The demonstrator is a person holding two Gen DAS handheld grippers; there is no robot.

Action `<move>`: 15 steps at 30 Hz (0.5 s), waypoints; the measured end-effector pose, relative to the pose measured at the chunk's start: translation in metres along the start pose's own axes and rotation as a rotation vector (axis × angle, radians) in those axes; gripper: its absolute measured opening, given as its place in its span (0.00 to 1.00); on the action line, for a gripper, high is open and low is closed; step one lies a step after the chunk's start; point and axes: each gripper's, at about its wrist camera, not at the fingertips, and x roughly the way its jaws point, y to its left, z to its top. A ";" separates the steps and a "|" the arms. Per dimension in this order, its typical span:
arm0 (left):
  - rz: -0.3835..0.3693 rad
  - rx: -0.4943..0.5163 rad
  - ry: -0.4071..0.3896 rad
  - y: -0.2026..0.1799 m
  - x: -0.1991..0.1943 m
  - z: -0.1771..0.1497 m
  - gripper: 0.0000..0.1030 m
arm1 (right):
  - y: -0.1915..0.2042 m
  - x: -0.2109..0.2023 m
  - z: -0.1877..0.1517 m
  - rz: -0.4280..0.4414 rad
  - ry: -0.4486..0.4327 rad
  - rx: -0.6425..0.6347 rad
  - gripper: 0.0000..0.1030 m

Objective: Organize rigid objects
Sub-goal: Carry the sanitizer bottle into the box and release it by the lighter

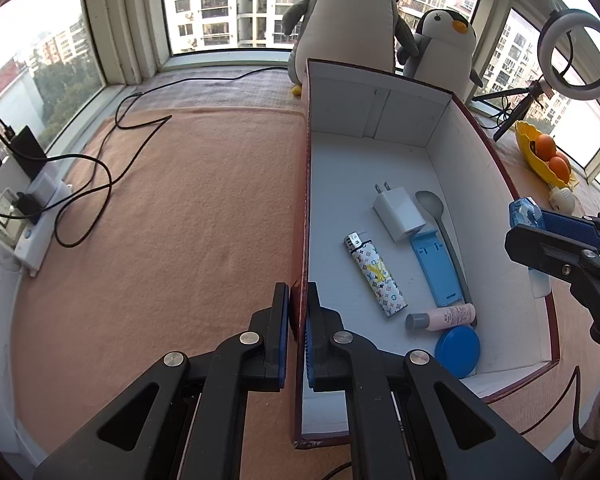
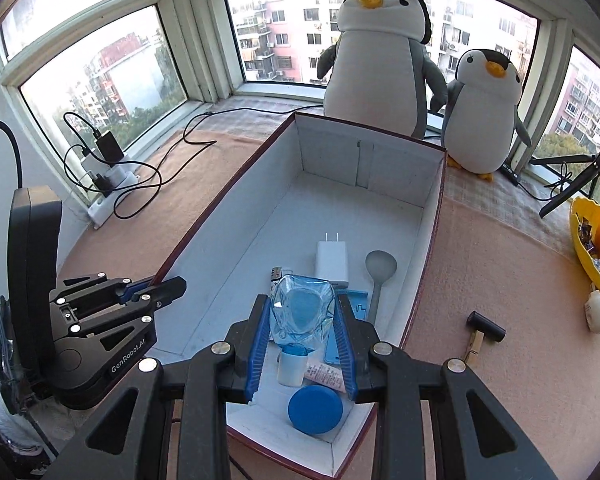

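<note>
Left gripper [image 1: 298,320] was clamped on the box's [image 1: 380,120] left wall near its near corner. Right gripper [image 2: 302,344] gripped a blue transparent dispenser [image 2: 302,312], hanging over the box's near end, directly above the blue cap [image 2: 315,409].

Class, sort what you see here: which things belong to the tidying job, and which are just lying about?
Part of the job: box, held at its wall by the left gripper; clear blue item in the right gripper; charger, lighter, spoon, blue lid inside the box.

Lying about: penguin toys, fruit dish, ring light, power strip.
</note>
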 end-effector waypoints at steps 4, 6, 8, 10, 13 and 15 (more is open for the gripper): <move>0.001 -0.002 0.000 0.000 0.000 0.000 0.06 | 0.002 0.003 -0.001 0.022 0.011 -0.012 0.28; 0.002 -0.003 0.000 0.000 0.000 0.000 0.06 | 0.004 0.003 -0.002 0.028 0.011 -0.018 0.28; 0.002 -0.004 -0.001 0.000 0.000 0.000 0.06 | 0.004 0.003 -0.001 0.024 0.005 -0.016 0.35; 0.005 -0.004 -0.001 -0.001 0.000 0.000 0.06 | 0.004 0.001 -0.001 0.022 -0.005 -0.011 0.43; 0.007 -0.005 0.000 -0.001 0.000 0.000 0.06 | 0.002 0.000 -0.001 0.019 -0.009 -0.012 0.44; 0.008 -0.004 0.000 -0.001 0.000 0.000 0.06 | 0.000 -0.001 -0.001 0.021 -0.011 -0.007 0.45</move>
